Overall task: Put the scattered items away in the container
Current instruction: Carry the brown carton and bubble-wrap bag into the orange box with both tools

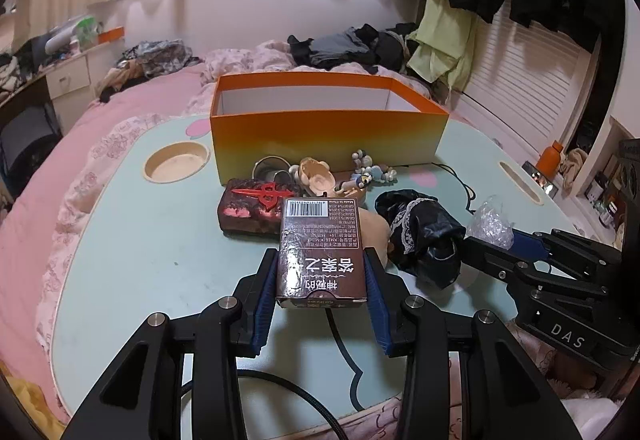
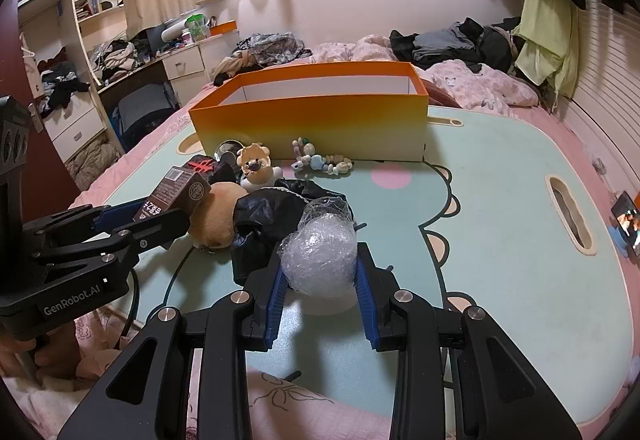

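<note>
My left gripper [image 1: 322, 260] is shut on a brown card box [image 1: 322, 248], held above the pale green lap table [image 1: 140, 260]; it also shows in the right wrist view [image 2: 176, 195]. My right gripper [image 2: 320, 260] is shut on a ball of clear bubble wrap [image 2: 320, 260], seen too in the left wrist view [image 1: 490, 222]. The orange box [image 1: 328, 135] stands open at the table's far side. Before it lie a dark red block [image 1: 256, 209], a metal cup [image 1: 270, 167], a figurine [image 1: 316, 175], a bead string [image 1: 372, 169], a black cloth [image 1: 424, 236] and a tan plush [image 2: 218, 215].
The table sits on a pink bed with piled clothes [image 1: 352, 47] behind the box. A cup recess [image 1: 176, 161] lies at the table's left and a slot [image 2: 570, 220] at its right. A black cable [image 1: 280, 392] runs under my left gripper.
</note>
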Demonstrator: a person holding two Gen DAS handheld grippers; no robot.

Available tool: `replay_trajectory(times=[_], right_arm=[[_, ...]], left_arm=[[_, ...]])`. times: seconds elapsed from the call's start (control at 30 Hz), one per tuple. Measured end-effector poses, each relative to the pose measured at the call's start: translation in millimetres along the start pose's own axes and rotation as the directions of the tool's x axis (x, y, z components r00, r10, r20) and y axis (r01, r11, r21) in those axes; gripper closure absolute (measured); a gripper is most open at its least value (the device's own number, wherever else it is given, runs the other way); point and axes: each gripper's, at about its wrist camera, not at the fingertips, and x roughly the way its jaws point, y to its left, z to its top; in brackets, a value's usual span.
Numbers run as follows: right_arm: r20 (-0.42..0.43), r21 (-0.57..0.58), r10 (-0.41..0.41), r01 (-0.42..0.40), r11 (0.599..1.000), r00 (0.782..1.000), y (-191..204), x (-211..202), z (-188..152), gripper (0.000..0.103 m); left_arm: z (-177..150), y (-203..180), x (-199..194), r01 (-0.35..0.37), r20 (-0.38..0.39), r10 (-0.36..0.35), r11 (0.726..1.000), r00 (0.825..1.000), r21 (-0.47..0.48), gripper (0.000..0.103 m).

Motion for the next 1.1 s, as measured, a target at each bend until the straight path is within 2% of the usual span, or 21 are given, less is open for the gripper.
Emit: replay_trajectory(times=[0.47, 0.63, 0.8, 0.9, 1.03, 1.1], right_arm=[[-0.003, 0.001, 0.008, -0.008, 1.0, 1.0, -3, 0, 4, 0.07], [0.031, 0.011, 0.025, -0.026, 1.0, 0.999, -13, -4, 32, 0.069], [0.103, 0.021, 0.024, -0.026, 0.999, 0.994, -21, 0, 82, 0.069], [0.089, 0.043, 0.06, -0.064, 0.997, 0.994, -25, 21, 112, 0.069], [0.032, 0.055, 0.062, -0.064, 0.996, 0.998, -28, 61, 143, 0.069], [-0.025, 0.093, 0.122, -0.119, 0.988, 0.992, -34, 87, 154, 0.068]], left_arm=[[7, 3, 0, 0.006, 0.002, -0.006, 1.0, 1.0, 0.004, 0.064], [42, 23, -5, 0.085, 0.039, -0.082, 0.991, 0.996, -0.103, 0.064], [95, 28, -3, 0.019, 0.13, -0.009, 0.997, 0.991, -0.07, 0.064], [124, 30, 19, 0.02, 0.103, -0.014, 0.998, 0.995, -0.057, 0.064], [153, 30, 66, -0.038, 0.044, 0.039, 0.999, 0.998, -0.027, 0.064], [160, 33, 85, -0.034, 0.018, 0.034, 0.999, 0.999, -0.036, 0.063]])
